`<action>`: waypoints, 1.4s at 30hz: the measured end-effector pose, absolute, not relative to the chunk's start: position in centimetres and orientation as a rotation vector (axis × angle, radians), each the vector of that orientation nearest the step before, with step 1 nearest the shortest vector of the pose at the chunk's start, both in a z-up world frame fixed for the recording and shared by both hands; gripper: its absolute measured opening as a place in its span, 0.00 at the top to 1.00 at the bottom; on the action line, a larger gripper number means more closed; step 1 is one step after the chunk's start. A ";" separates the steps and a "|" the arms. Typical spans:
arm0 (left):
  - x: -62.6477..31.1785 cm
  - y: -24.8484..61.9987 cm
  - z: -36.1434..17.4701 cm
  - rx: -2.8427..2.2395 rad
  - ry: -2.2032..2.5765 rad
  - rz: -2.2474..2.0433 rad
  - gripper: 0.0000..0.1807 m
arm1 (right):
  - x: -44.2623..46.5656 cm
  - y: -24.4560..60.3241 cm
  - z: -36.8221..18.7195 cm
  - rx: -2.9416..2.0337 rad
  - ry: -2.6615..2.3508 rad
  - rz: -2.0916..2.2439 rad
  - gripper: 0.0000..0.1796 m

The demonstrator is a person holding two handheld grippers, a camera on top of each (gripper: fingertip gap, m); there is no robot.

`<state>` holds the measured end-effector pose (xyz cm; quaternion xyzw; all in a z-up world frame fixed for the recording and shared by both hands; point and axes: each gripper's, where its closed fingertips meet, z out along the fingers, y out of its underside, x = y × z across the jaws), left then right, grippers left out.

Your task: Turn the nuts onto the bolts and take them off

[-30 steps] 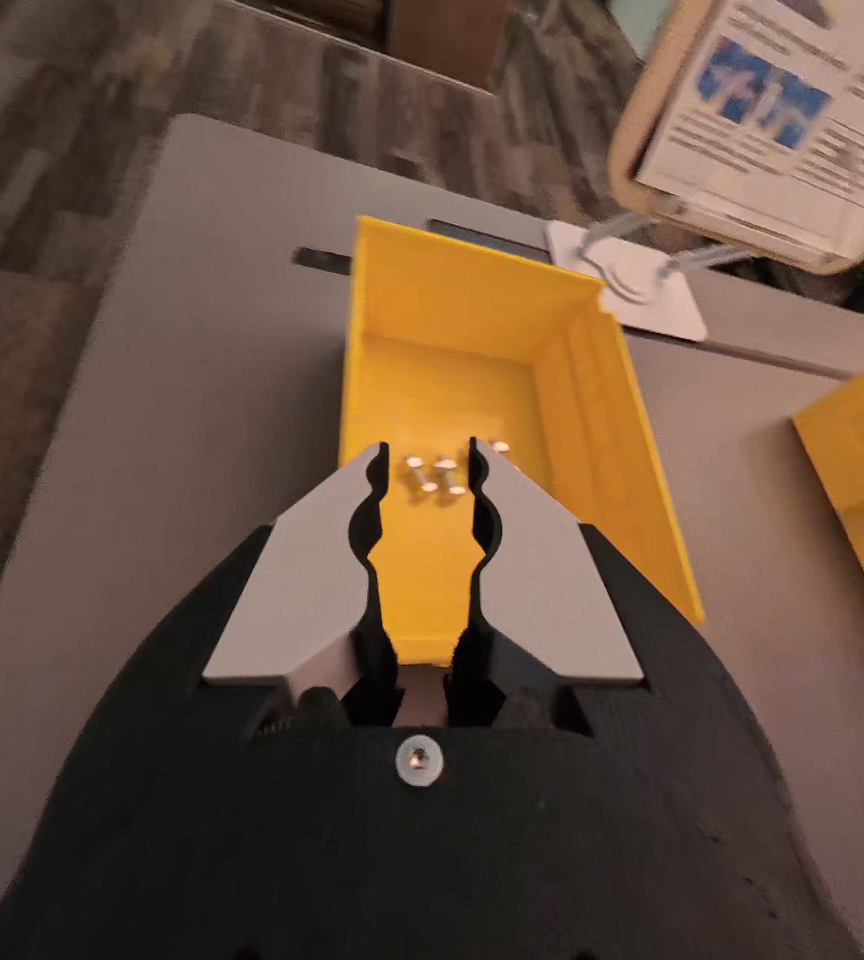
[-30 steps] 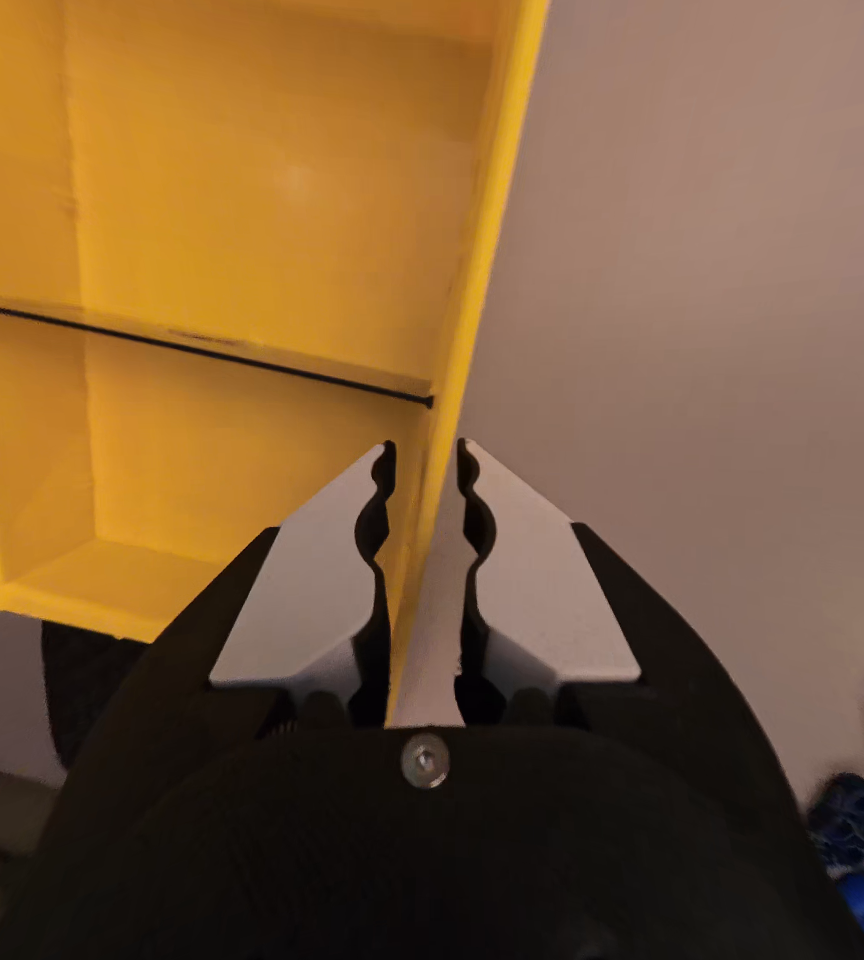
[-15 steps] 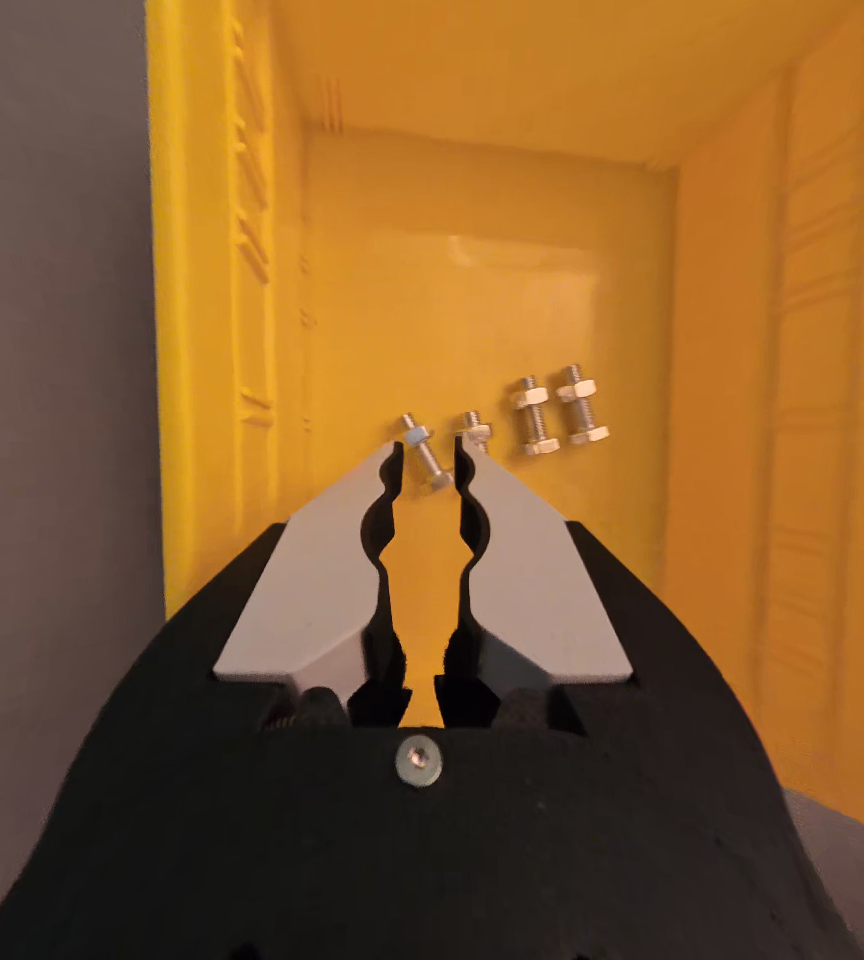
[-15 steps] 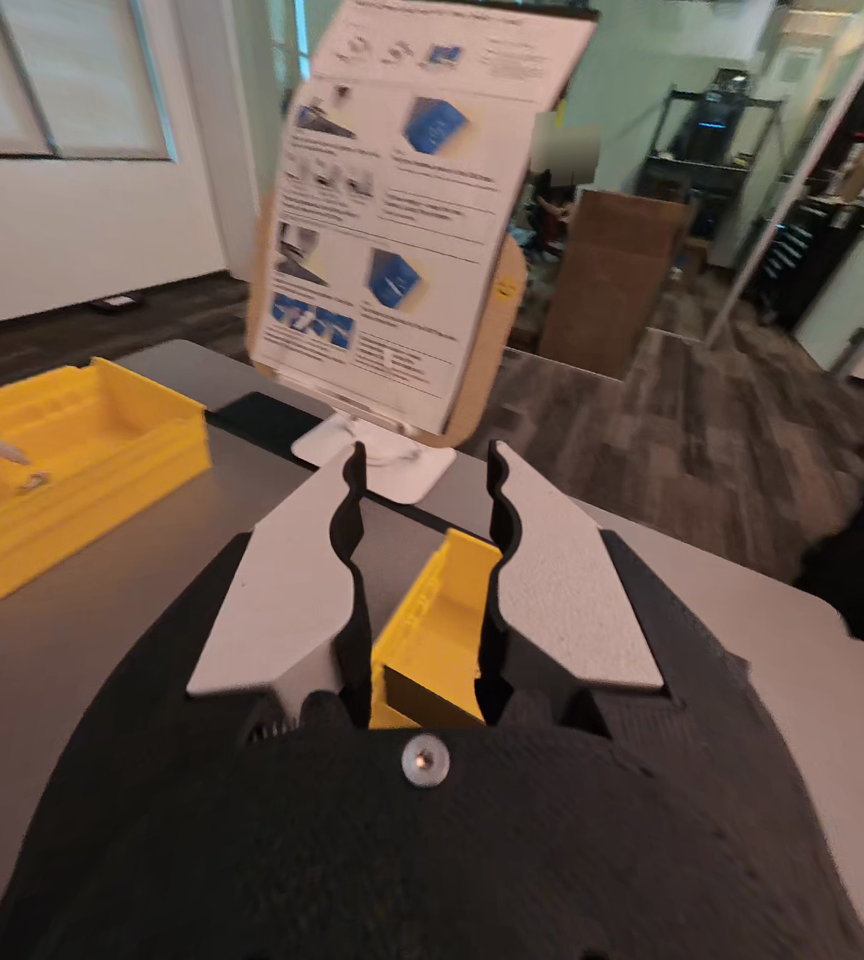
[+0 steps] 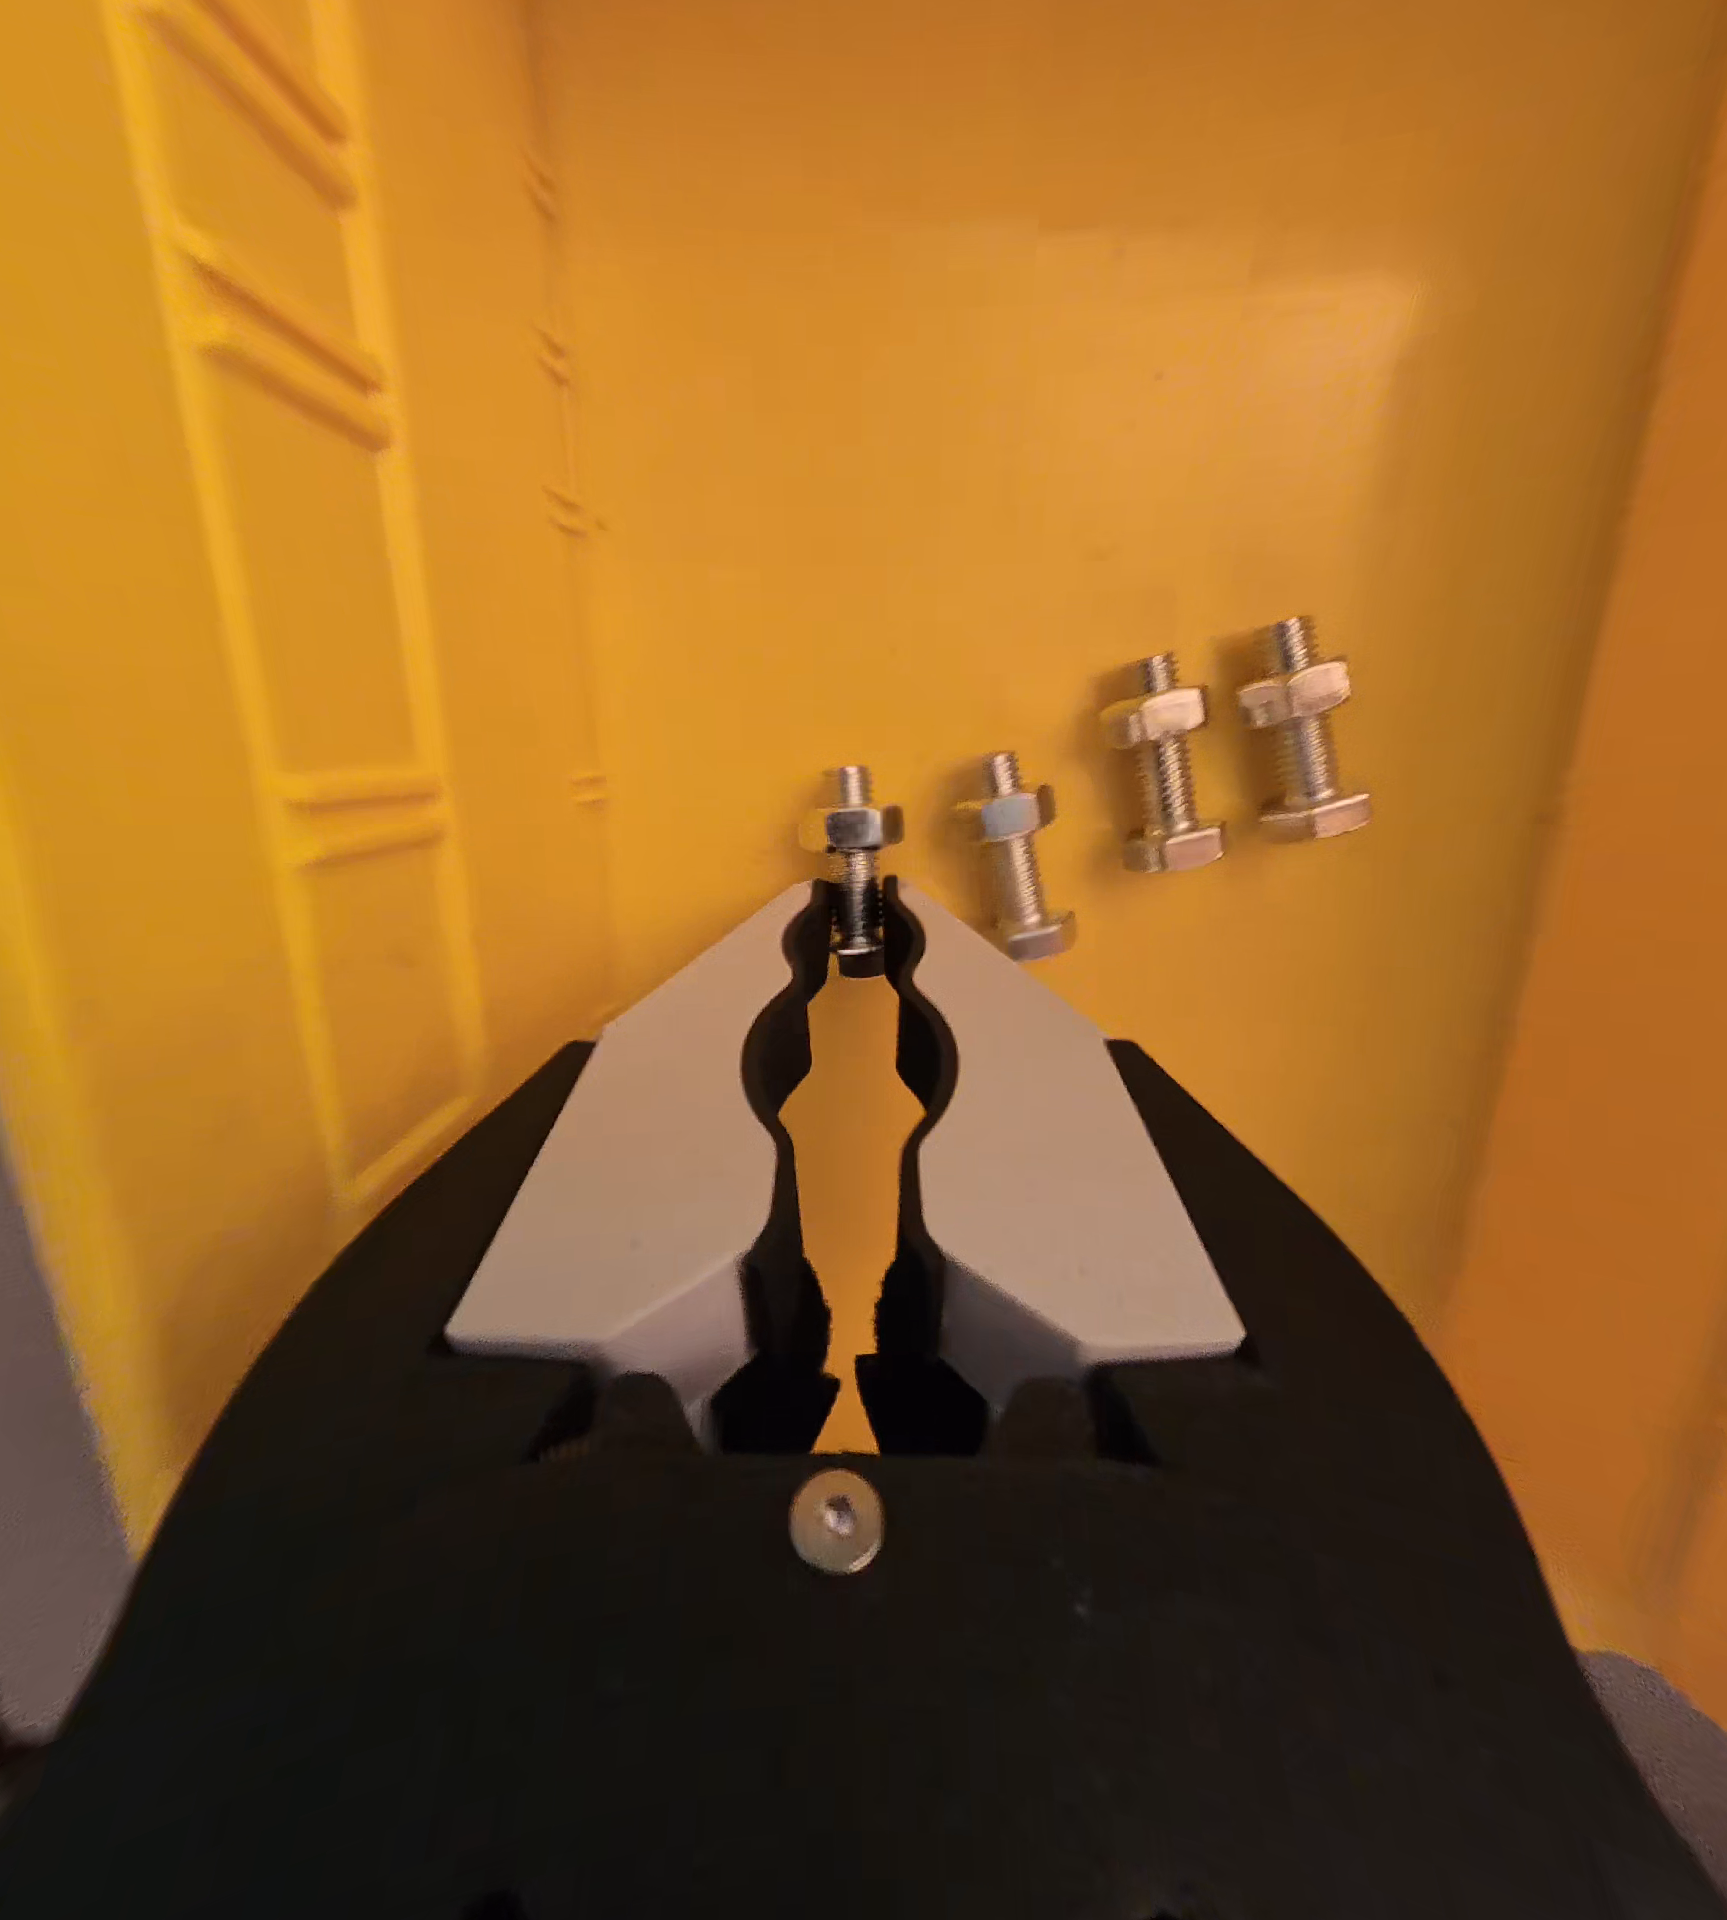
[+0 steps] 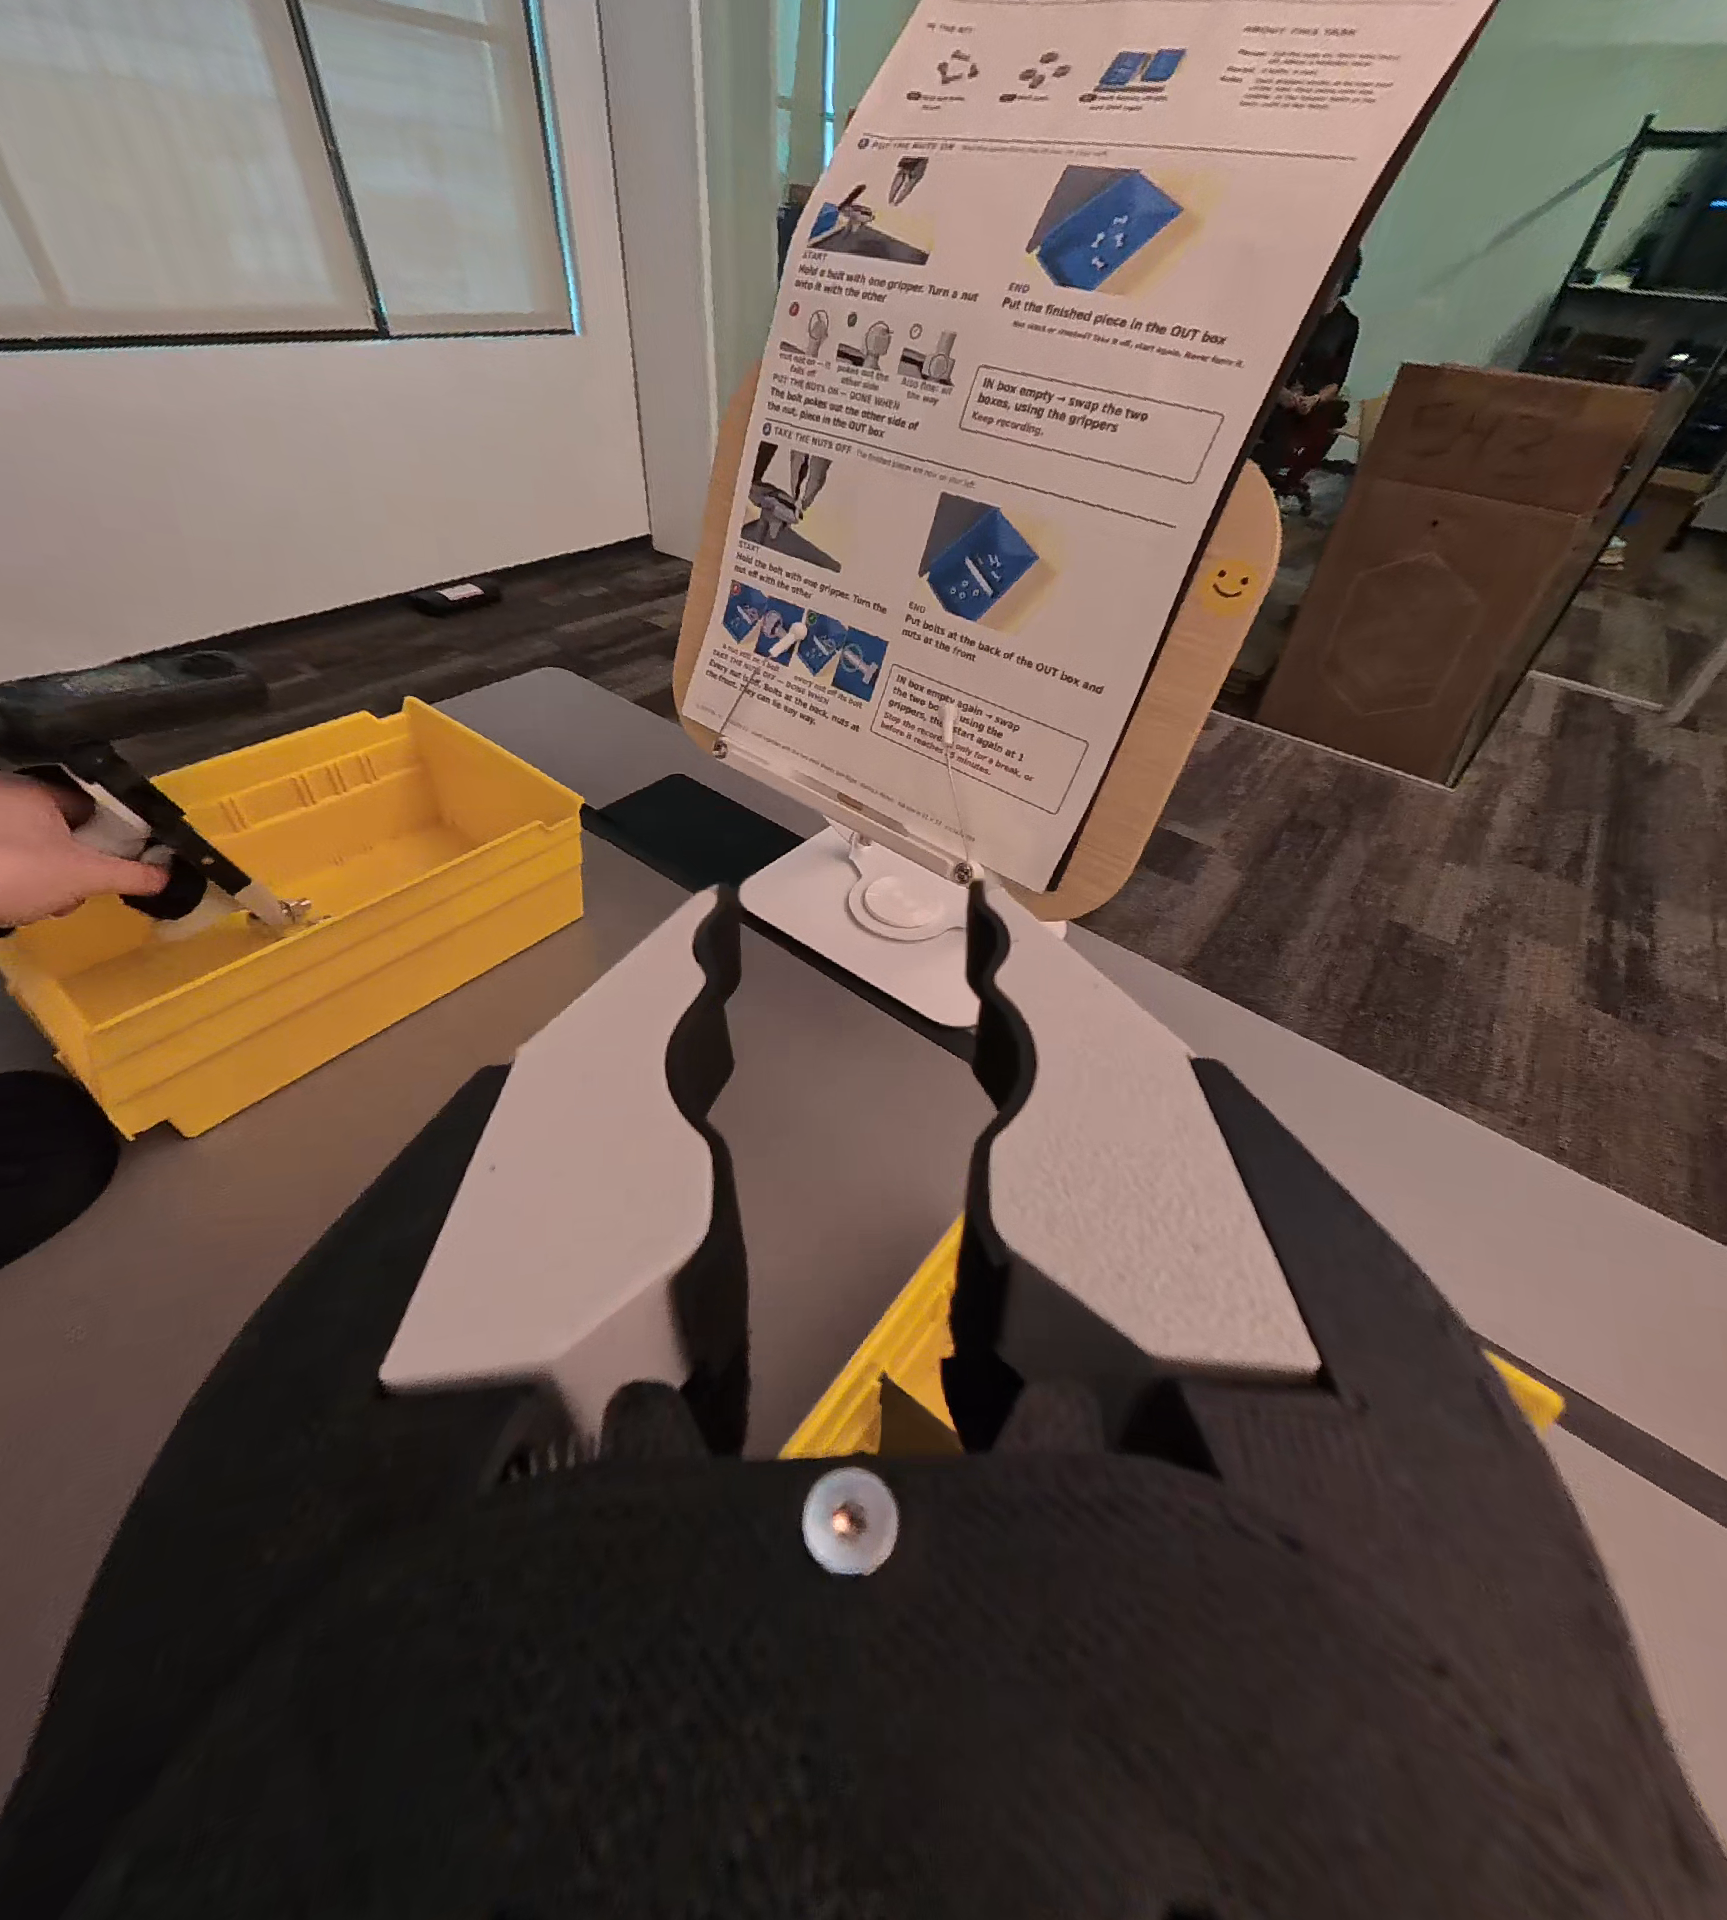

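**Inside the yellow bin: a thin grip on the first bolt**

Across the left wrist view, a yellow plastic bin (image 5: 942,364) is seen, four silver steel bolts with nuts (image 5: 1306,743) lying at centre right. The leftmost nutted bolt (image 5: 851,862) is pinched near its head by the left gripper (image 5: 854,914), clenched at the tips only; slipping or twisting is likely when lifted. The right gripper (image 6: 848,925), released and empty, is held at frame centre over the grey table (image 6: 319,1299).

Grey table (image 6: 1461,1195), wood-look floor (image 6: 1461,831), white wall (image 6: 215,499), window (image 6: 215,156)

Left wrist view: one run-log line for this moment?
left gripper: shut on leftmost bolt, nut on | yellow bin: three more nutted bolts alongside | right gripper: open, empty, above table
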<state>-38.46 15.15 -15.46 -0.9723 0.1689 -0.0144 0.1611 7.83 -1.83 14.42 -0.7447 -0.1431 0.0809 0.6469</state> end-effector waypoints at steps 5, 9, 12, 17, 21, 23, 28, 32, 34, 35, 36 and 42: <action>-37.9 15.2 -9.3 -2.583 0.475 -0.109 0.96 | 6.3 -1.5 14.6 -1.670 -0.344 0.233 0.77; -29.5 12.2 0.9 -2.136 0.743 -0.499 0.96 | 0.0 -2.0 15.3 -1.555 -0.513 0.462 0.77; -21.6 6.4 8.2 -1.736 0.989 -0.840 0.96 | -5.9 -4.0 15.5 -1.423 -0.674 0.831 0.76; -13.9 -2.2 12.6 -1.373 1.241 -1.142 0.96 | -9.8 -4.9 15.4 -1.271 -0.700 1.177 0.79; -11.0 -5.6 13.1 -1.290 1.330 -1.269 0.96 | -10.7 -5.2 15.4 -1.198 -0.718 1.186 0.85; -10.3 -6.5 13.0 -1.272 1.360 -1.287 0.96 | -10.6 -5.4 15.7 -1.170 -0.706 1.192 0.91; -9.7 -6.8 13.2 -1.255 1.367 -1.301 0.96 | -10.4 -5.6 15.5 -1.166 -0.729 1.251 0.94; -9.5 -7.1 13.1 -1.239 1.385 -1.304 0.96 | -10.3 -5.9 15.5 -1.158 -0.740 1.270 0.96; -9.3 -7.3 12.7 -1.236 1.402 -1.275 0.95 | -10.5 -5.9 15.2 -1.198 -0.758 1.255 0.96; -9.2 -7.3 12.4 -1.242 1.412 -1.264 0.95 | -10.7 -5.9 14.9 -1.224 -0.771 1.241 0.96; -9.1 -7.3 12.1 -1.250 1.420 -1.257 0.95 | -10.8 -5.8 14.8 -1.236 -0.777 1.223 0.96; -8.4 -7.7 11.7 -1.254 1.405 -1.359 0.94 | -10.9 -6.0 14.7 -1.258 -0.788 1.196 0.96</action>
